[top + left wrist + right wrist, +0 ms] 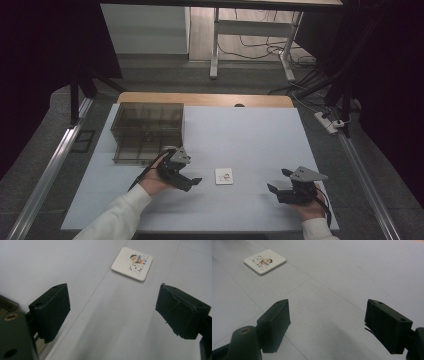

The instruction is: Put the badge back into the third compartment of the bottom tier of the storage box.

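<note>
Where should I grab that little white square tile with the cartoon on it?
Take the white tile by two opposite side edges, coming from above. It lies flat on the table, so the thin edges are probably the only purchase. The open left gripper is nearest.

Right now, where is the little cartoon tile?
In the high view the cartoon tile lies flat on the table, between the left tool and the right tool, nearer the left.
</note>
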### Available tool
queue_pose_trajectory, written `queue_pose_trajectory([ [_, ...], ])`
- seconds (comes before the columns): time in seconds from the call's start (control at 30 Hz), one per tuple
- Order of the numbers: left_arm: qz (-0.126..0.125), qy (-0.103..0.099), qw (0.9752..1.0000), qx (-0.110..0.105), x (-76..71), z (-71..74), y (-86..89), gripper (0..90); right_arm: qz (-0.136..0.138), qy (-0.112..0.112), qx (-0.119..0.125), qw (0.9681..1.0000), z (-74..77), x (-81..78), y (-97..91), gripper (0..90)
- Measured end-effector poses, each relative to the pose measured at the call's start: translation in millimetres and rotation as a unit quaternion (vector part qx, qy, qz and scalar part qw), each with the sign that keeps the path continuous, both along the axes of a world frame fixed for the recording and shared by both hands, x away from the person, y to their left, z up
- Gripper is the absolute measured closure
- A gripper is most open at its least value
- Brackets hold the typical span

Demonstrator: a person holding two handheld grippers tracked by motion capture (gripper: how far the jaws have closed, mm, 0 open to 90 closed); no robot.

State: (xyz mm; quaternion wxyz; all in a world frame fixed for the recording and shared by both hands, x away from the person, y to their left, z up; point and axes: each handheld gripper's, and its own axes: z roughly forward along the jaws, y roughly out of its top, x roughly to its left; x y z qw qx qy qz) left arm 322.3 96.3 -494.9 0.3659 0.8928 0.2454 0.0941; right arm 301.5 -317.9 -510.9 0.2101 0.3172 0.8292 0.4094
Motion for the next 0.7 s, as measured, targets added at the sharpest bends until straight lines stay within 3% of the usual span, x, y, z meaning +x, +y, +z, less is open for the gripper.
queue_pose_trajectory([
  [0.7, -0.036, 0.003, 0.9993, 0.011, 17.2, -1.6, -31.1, 12.2, 0.002, 0.004, 0.010, 0.9999, -0.1, -0.7, -2.3, 20.4],
])
